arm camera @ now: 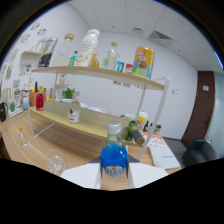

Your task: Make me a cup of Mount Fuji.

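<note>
Gripper sat at lower centre of the frame, its two white fingers flanking a glass bottle of blue liquid. Bottle was upright, blue fill in the lower body, clear neck above, small label near its base. Both fingers looked to be against the bottle's base, so the jaws read as pinching it; contact lines were partly hidden by the dark mask at the bottom of the frame.

Just left of the fingers, lower left, a clear empty glass stood on the wooden table, apart from the bottle.

Behind the bottle, a two-tier wooden shelf with white frame ran across the middle of the frame. Top tier, upper centre: a tall pale bottle, a clear bottle with a green cap, and a yellow-red can at its right end. Lower tier: a small bottle with a red label at centre left, a red bottle further left, a small green plant behind them. Green round items were just right of the blue bottle's neck; couldn't tell what they were.

Right of the fingers, a printed card or booklet lay on the table edge. Dark brown door at far right.
</note>
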